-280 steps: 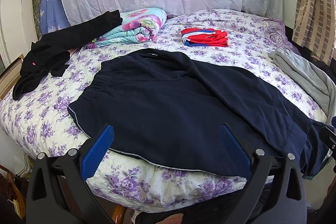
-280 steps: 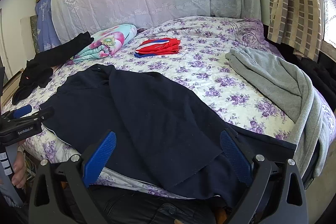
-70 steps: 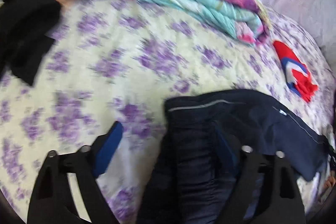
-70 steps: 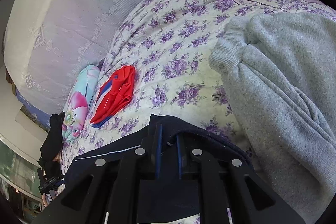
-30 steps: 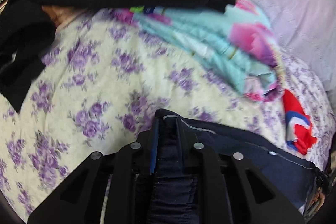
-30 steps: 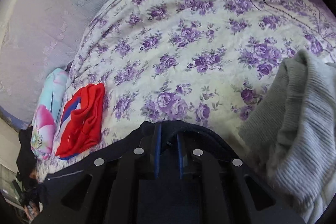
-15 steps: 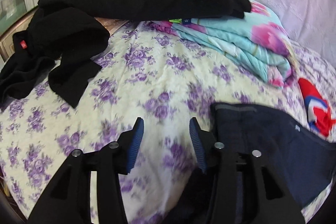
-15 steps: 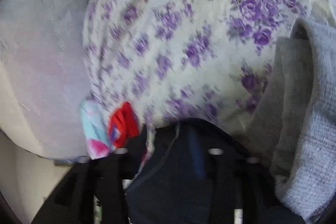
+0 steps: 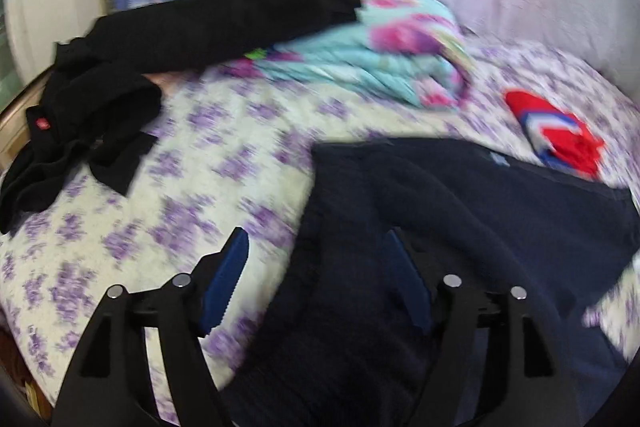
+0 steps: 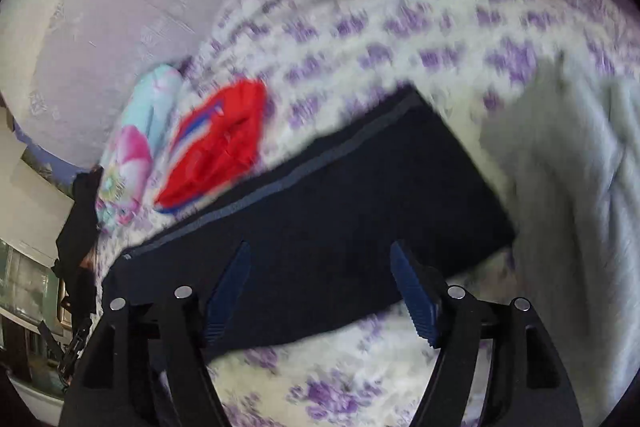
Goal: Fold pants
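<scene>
**Both tongs letting go, pants flat on bed**

L tongs (image 9: 316, 263): jaws spreading, nothing pinched. Navy pants (image 9: 460, 247) lie on the floral bedspread (image 9: 208, 163), under and past the right-hand pad; left-hand pad sits over bare sheet. Folded edge runs just ahead of the tips.

R tongs (image 10: 320, 267): jaws also spreading, pads not pressing on cloth. Pants (image 10: 340, 211) lie below and ahead of the tips as a dark band, piped edge on far side. Grey garment (image 10: 568, 167) just beside pants' right end. Red cloth (image 10: 216, 143) near far edge, contact unclear w/ blur.
</scene>
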The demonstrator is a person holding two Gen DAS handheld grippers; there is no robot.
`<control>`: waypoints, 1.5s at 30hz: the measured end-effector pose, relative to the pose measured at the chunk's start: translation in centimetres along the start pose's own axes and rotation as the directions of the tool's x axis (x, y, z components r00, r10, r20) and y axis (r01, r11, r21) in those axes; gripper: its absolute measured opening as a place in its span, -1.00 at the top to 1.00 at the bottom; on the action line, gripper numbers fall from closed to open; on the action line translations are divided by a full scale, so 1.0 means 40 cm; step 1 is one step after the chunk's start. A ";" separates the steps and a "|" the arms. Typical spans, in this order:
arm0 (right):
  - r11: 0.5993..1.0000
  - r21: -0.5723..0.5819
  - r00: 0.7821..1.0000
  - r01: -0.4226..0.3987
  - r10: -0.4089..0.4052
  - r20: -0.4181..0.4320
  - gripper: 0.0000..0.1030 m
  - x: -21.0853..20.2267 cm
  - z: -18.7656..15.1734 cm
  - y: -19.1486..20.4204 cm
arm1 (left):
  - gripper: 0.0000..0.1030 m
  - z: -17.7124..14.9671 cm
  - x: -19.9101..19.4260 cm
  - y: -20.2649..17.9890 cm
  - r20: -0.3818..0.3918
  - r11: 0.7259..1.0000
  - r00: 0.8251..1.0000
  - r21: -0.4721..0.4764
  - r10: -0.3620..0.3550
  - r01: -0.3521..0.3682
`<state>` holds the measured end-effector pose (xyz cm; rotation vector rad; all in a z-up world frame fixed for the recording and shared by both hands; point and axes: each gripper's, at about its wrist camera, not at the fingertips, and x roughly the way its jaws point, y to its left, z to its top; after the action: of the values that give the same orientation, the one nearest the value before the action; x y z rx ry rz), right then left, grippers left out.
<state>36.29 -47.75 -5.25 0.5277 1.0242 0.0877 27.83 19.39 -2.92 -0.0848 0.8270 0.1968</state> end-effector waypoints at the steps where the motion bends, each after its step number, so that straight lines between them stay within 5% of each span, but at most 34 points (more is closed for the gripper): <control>1: 0.996 0.022 0.997 0.082 -0.082 -0.001 -0.41 0.010 -0.001 -0.029 | -0.38 -0.014 0.016 -0.007 -0.023 1.000 1.000 0.015 0.011 -0.010; 3: 0.953 0.029 0.949 0.303 -0.304 0.083 -0.11 -0.011 0.021 -0.089 | -0.42 -0.039 0.064 -0.011 -0.088 0.997 0.993 0.043 0.074 -0.070; 4: 0.950 0.034 0.944 0.312 -0.313 0.101 0.27 -0.029 0.025 -0.108 | -0.46 -0.049 0.084 -0.007 -0.116 0.996 0.990 0.046 0.081 -0.076; 5: 0.959 0.063 0.955 0.276 -0.281 0.092 0.28 -0.048 0.028 -0.126 | -0.50 -0.056 0.092 0.003 -0.126 0.997 0.990 0.033 0.067 -0.064; 7: 0.975 0.099 0.972 0.201 -0.211 0.102 -0.01 -0.110 0.013 -0.126 | -0.54 -0.052 0.078 0.025 -0.121 0.998 0.991 -0.009 0.064 -0.065; 11: 0.955 -0.063 0.928 0.291 -0.265 0.262 -0.63 -0.280 -0.102 -0.024 | -0.51 -0.042 0.000 0.059 -0.037 0.995 0.997 -0.064 0.072 -0.074; 16: 0.958 -0.141 0.937 0.252 -0.205 0.284 -0.70 -0.478 -0.353 -0.027 | -0.52 -0.069 -0.066 0.048 0.019 0.999 0.999 -0.029 0.028 -0.027; 22: 0.978 -0.042 0.956 0.202 -0.188 0.224 -0.70 -0.610 -0.692 -0.130 | -0.51 -0.144 -0.055 0.062 -0.046 0.998 0.999 -0.060 -0.025 0.022; 28: 0.980 -0.098 0.968 0.176 -0.154 0.198 -0.70 -0.597 -0.859 -0.150 | -0.51 -0.210 -0.095 0.084 -0.048 0.992 0.998 -0.116 -0.044 0.038; 32: 0.960 -0.160 0.948 0.232 -0.186 0.259 -0.59 -0.583 -0.916 -0.146 | -0.52 -0.245 -0.123 0.098 -0.046 0.989 0.999 -0.147 -0.028 0.021; 36: 0.973 -0.187 0.954 0.135 -0.077 0.289 -0.33 -0.580 -0.933 -0.144 | -0.52 -0.274 -0.136 0.114 -0.055 0.985 0.998 -0.171 -0.005 -0.004; 43: 0.987 -0.122 0.960 0.107 -0.071 0.271 -0.18 -0.553 -0.944 -0.180 | -0.52 -0.290 -0.123 0.130 -0.082 0.977 0.997 -0.211 0.001 -0.019; 45: 0.987 -0.115 0.963 0.111 -0.078 0.257 0.06 -0.528 -0.941 -0.184 | -0.52 -0.293 -0.114 0.125 -0.088 0.979 0.996 -0.205 0.004 -0.022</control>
<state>-7.44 -46.51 -7.26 0.3614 0.7880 0.0009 15.31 21.86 -7.45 -0.2844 0.8921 0.2922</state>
